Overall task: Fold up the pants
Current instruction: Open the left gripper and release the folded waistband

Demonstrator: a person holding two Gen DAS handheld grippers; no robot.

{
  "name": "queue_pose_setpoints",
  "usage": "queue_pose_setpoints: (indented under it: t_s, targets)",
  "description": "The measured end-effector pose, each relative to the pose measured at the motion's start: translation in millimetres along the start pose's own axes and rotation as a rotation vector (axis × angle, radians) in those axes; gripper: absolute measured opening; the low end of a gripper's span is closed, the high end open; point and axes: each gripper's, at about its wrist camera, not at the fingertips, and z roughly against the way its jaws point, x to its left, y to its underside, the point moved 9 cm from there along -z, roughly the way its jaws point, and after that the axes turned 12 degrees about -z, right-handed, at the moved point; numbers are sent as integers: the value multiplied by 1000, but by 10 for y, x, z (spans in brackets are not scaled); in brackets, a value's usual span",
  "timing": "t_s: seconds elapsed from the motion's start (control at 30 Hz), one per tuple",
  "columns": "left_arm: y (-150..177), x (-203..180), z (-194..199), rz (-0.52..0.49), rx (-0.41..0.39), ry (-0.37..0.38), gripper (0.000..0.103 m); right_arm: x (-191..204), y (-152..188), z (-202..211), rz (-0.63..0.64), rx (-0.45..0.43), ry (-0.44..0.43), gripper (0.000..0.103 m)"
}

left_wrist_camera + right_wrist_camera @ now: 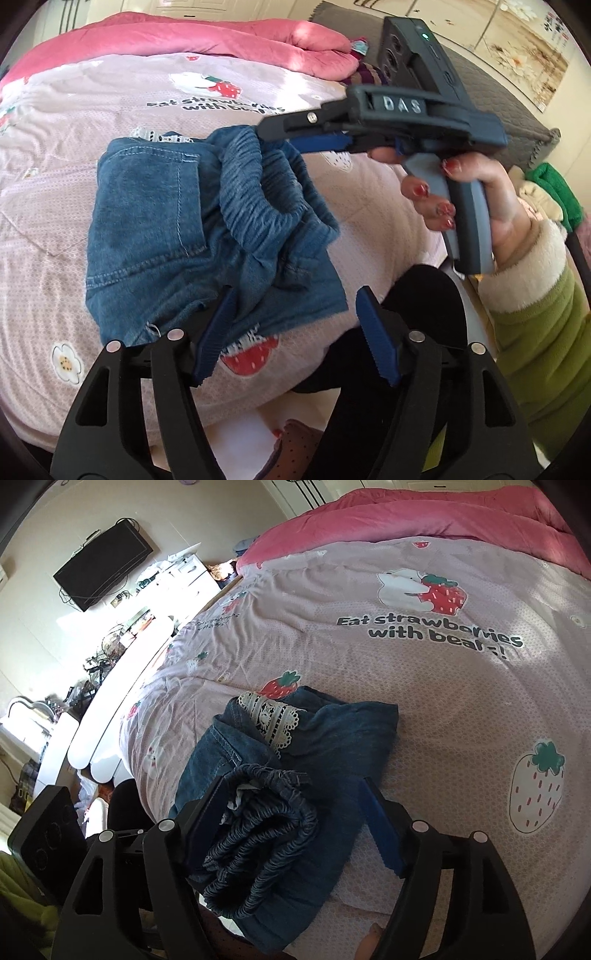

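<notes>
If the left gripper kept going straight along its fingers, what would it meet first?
Most likely the denim pants: the left gripper stands open, pointing at their near edge on the strawberry quilt. Depth is unclear, so it might land on the quilt just short of them.

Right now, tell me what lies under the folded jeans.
The jeans rest on the pink strawberry-print quilt. A printed strawberry peeks from beneath their near edge; anything else beneath the denim is covered.

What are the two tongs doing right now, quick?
Left tongs: open, holding nothing, just above the jeans.
Right tongs: open around the elastic waistband, not pinching it.
</notes>
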Motion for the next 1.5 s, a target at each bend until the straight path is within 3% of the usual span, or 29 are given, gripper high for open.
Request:
queue_pose_setpoints:
  t_s: [0.13, 0.3, 0.47, 0.6, 0.67, 0.9, 1.07, 1.27, 1.5]
  targets:
    - [22, 4, 203, -5, -36, 15, 64, 106, -28, 25, -7, -3, -27, 76]
    - [44, 365, 499, 3, -78, -131, 67, 156, -18, -98, -24, 32, 14, 86]
    - [155, 561, 508, 17, -60, -177, 65, 94, 95, -202, -6, 73, 65, 85]
    - [204, 544, 430, 4, -40, -157, 47, -29, 271, -186, 50, 93, 137, 83]
    - [198, 508, 418, -4, -46, -144, 43, -124, 345, -156, 63, 100, 178, 83]
    - [180, 431, 359, -29, -58, -104, 43, -109, 439, -6, 134, 109, 245, 83]
    - [155, 426, 379, -40, -73, -100, 43, 252, 82, 136, 126, 1, 138, 84]
    - [131, 405, 417, -59, -85, -103, 43, 555, -237, -241, 82, 54, 68, 83]
    - [112, 304, 360, -111, -69, -110, 43, 587, -378, -786, 8, 183, 85, 55]
